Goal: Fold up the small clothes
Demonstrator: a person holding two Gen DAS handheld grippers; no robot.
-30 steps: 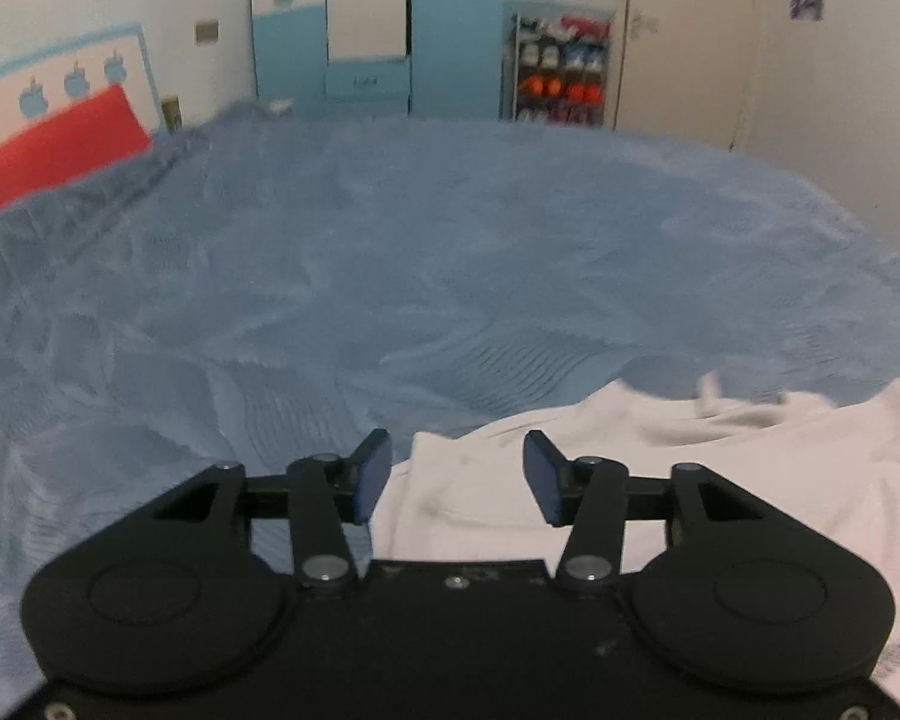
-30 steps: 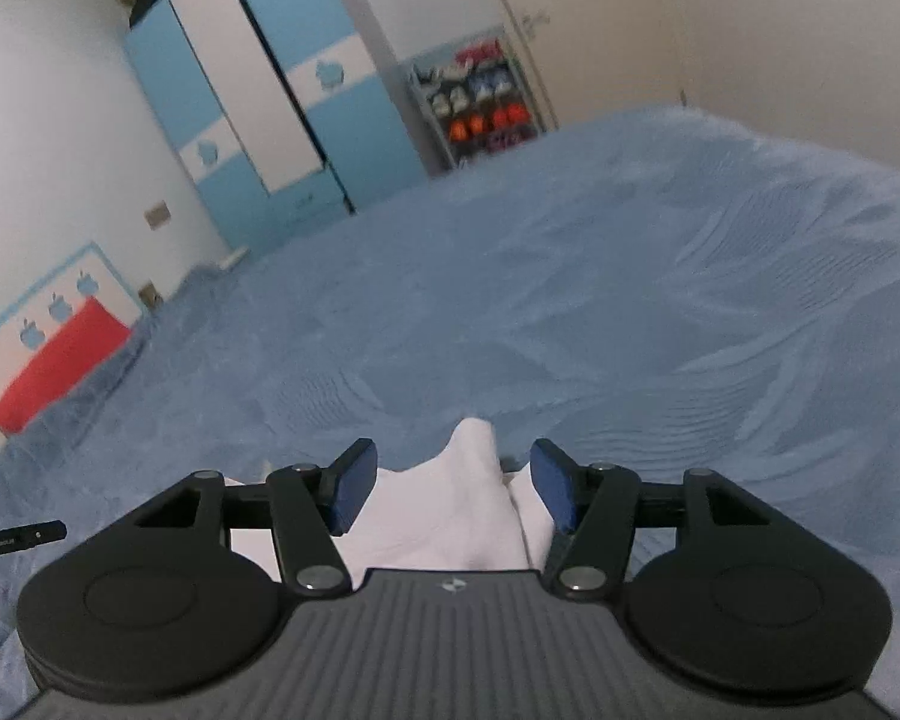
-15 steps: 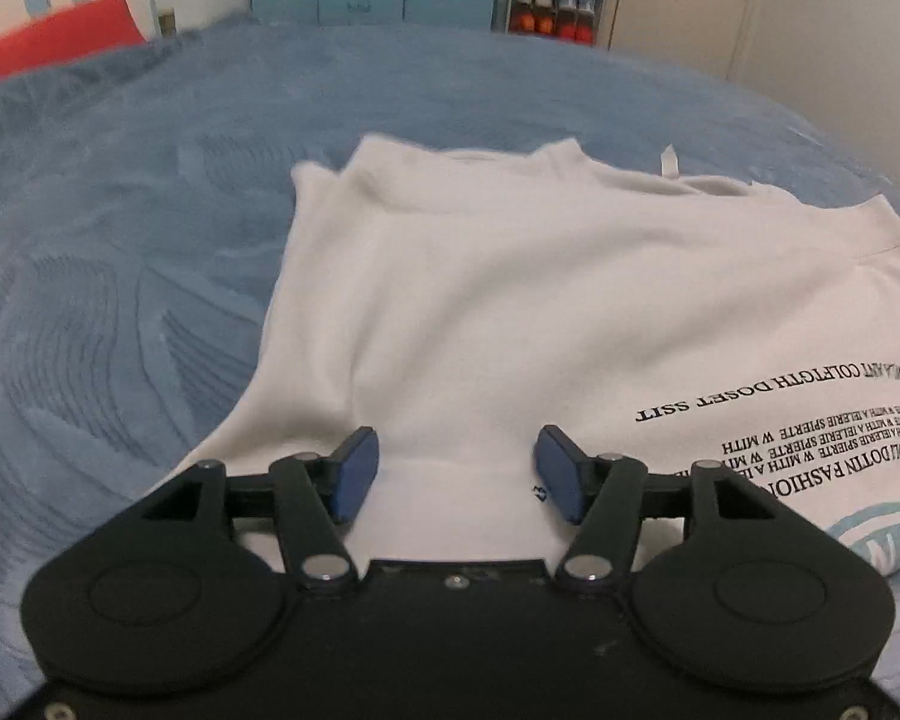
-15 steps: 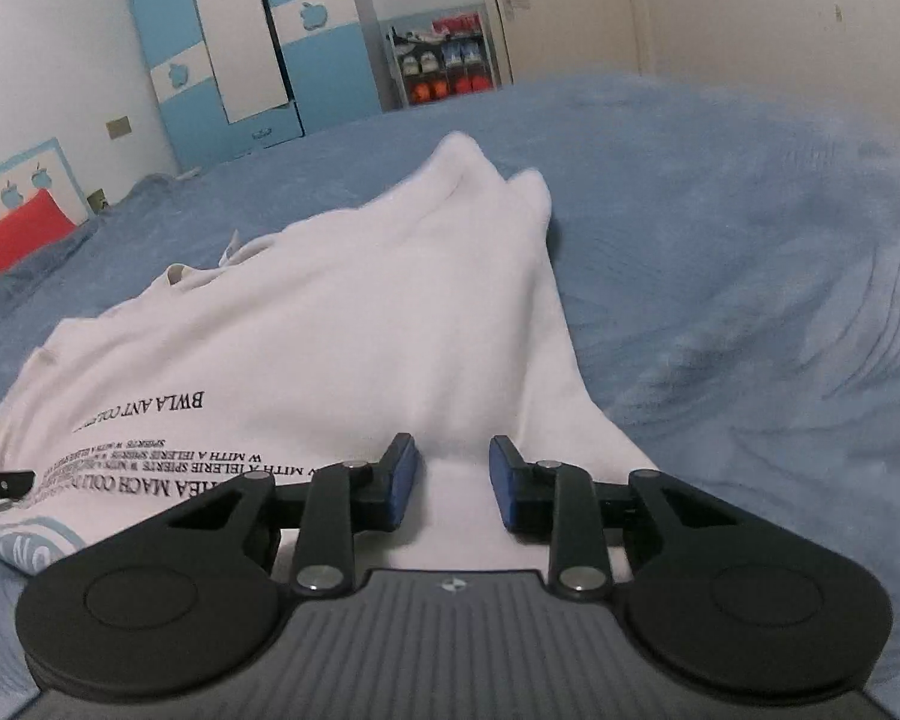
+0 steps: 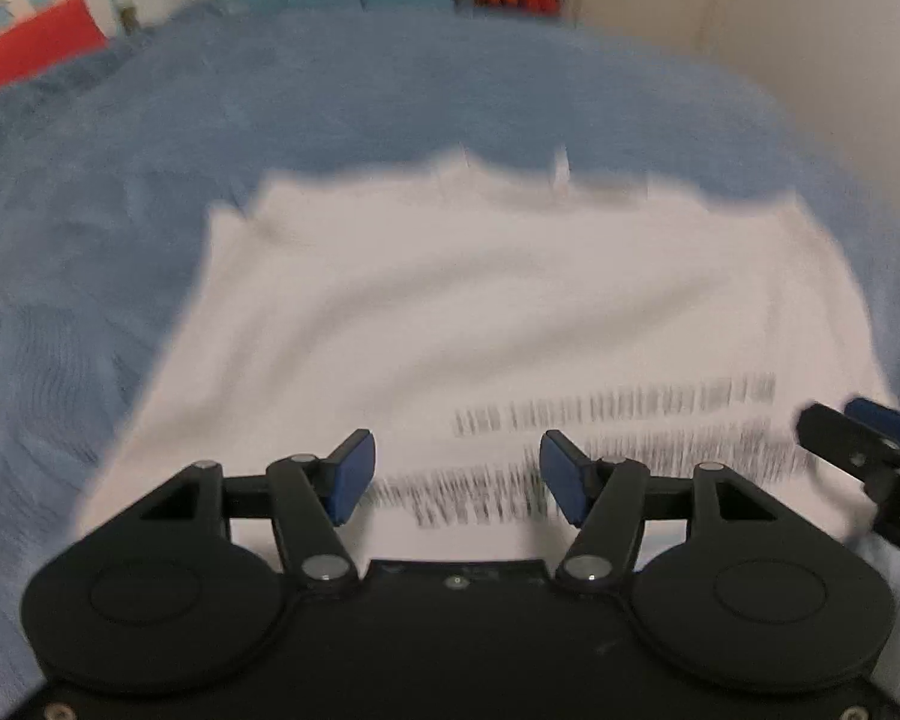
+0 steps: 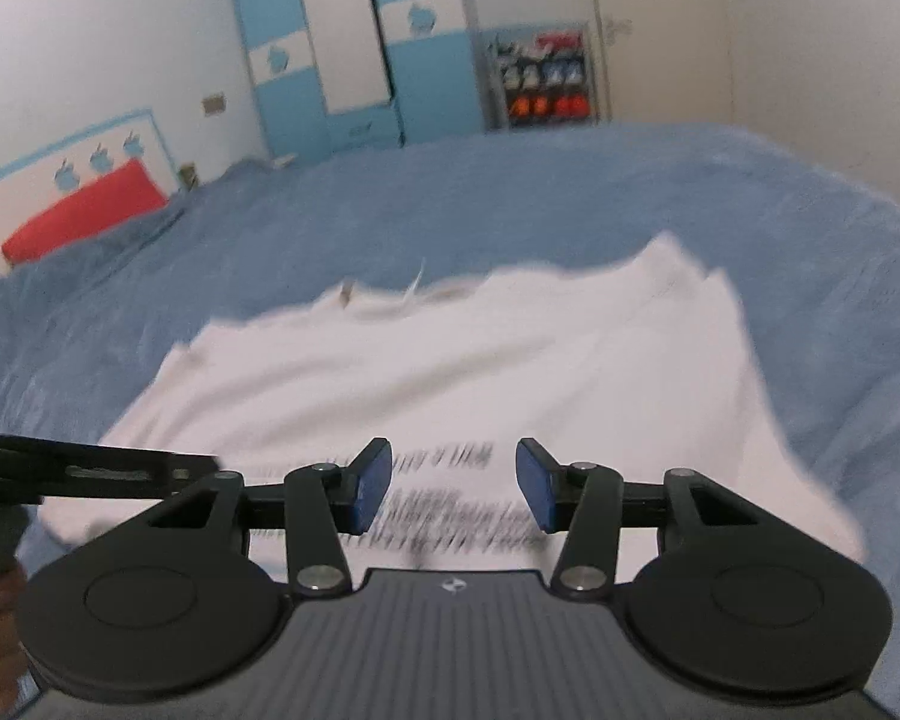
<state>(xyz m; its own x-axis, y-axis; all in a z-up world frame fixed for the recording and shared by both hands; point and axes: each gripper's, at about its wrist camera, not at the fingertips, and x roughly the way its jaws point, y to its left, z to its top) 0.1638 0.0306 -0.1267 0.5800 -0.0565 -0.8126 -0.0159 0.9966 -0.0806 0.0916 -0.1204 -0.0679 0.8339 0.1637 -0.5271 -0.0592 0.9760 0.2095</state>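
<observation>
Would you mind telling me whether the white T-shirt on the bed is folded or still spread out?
Spread out. The white T-shirt lies flat on the blue bedspread, collar far, printed text showing; no body fold visible, though blurred.

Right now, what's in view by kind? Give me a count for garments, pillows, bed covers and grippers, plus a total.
Garments: 1, the white T-shirt with black print
Pillows: 1, the red pillow
Bed covers: 1, the blue blanket
Grippers: 2, the left gripper and the right gripper, both open
Total: 5
</observation>
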